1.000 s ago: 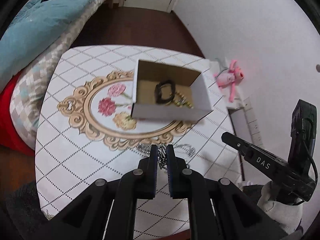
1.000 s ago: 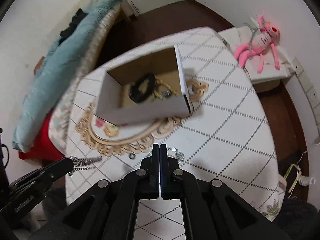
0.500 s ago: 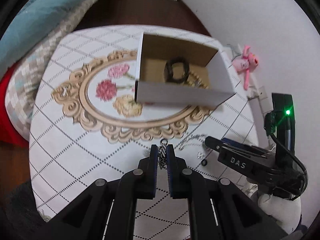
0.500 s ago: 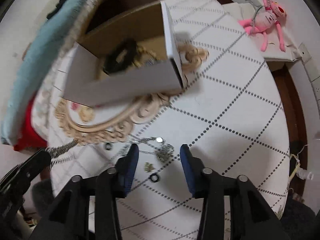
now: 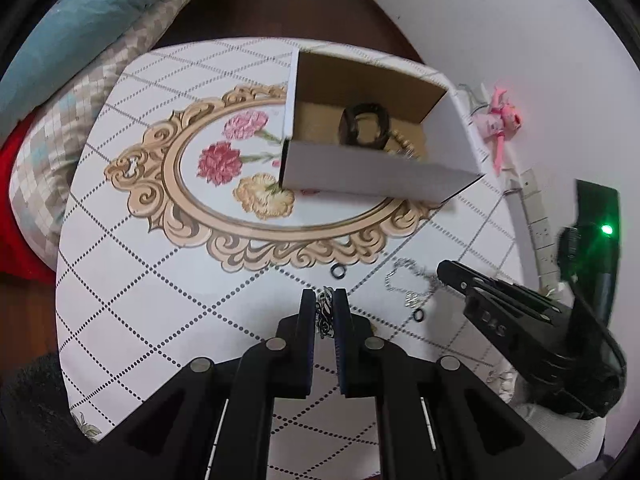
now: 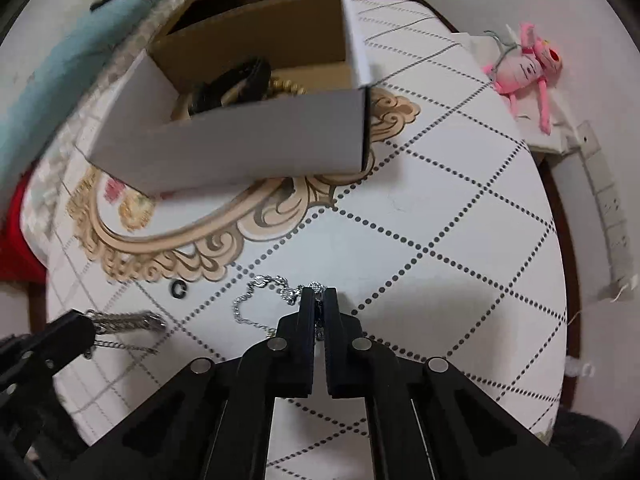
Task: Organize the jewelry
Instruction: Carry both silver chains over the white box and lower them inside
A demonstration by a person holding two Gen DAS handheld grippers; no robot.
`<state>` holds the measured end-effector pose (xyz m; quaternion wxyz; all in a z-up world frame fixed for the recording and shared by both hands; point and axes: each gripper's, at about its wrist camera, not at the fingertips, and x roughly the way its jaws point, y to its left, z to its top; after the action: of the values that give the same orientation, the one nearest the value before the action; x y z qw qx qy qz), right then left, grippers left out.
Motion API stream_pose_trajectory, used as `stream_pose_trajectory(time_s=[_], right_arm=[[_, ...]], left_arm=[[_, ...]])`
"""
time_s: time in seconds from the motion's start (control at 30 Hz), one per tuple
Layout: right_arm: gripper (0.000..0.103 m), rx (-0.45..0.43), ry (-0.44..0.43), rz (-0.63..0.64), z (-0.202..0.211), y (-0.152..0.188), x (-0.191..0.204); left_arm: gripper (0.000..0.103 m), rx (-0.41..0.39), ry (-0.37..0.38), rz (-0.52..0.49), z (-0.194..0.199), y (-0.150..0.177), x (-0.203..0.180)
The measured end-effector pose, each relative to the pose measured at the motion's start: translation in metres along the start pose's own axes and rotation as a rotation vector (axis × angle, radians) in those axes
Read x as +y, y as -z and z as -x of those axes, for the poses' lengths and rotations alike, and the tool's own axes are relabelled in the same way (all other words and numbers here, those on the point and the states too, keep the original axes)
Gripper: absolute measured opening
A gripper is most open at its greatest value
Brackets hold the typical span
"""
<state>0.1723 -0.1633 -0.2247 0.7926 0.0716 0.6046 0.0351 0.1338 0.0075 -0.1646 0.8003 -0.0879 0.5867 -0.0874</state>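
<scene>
An open cardboard box (image 5: pixel 384 168) (image 6: pixel 256 144) stands on the round table and holds a black bracelet (image 5: pixel 364 124) (image 6: pixel 232 84) and gold beads. My left gripper (image 5: pixel 324 300) is shut on a thick silver chain (image 5: pixel 324 312), which also shows in the right wrist view (image 6: pixel 128 322). My right gripper (image 6: pixel 319 294) is shut on a thin silver necklace (image 6: pixel 260 292) that trails on the table in front of the box; the necklace also shows in the left wrist view (image 5: pixel 408 284). The right gripper shows in the left wrist view (image 5: pixel 452 276).
Small black rings (image 5: pixel 339 271) (image 6: pixel 179 288) lie on the tablecloth near the chains. A bed with a blue quilt (image 5: pixel 80 32) is on the left. A pink plush toy (image 6: pixel 524 68) lies on a ledge by the right wall.
My right gripper has dropped to the table and closed on the thin necklace; half a second ago it was open above it. My left gripper holds the thick chain and has moved nearer the box.
</scene>
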Motion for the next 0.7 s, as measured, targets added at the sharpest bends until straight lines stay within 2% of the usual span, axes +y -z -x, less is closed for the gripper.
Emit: stream_pose_trajectory(time_s=[0.2, 0.37, 0.47, 0.57, 0.7], right_arm=[[0.004, -0.071, -0.115, -0.017, 0.053, -0.012, -0.001], [0.004, -0.153, -0.18, -0.006, 0.105, -0.04, 0.002], [0.004, -0.194, -0.21, 0.012, 0.132, -0.064, 0.007], [0.004, -0.213, -0.203, 0.043, 0.142, -0.091, 0.013], [0.004, -0.183, -0.177, 0.063, 0.129, -0.125, 0.017]], left_arm=[[0.006, -0.066, 0.061, -0.019, 0.038, -0.02, -0.011], [0.006, -0.125, 0.136, -0.036, 0.072, -0.051, -0.025], [0.006, -0.151, 0.15, -0.062, 0.08, -0.072, -0.034], [0.006, -0.168, 0.142, -0.091, 0.079, -0.096, -0.039], [0.006, -0.147, 0.119, -0.105, 0.062, -0.126, -0.038]])
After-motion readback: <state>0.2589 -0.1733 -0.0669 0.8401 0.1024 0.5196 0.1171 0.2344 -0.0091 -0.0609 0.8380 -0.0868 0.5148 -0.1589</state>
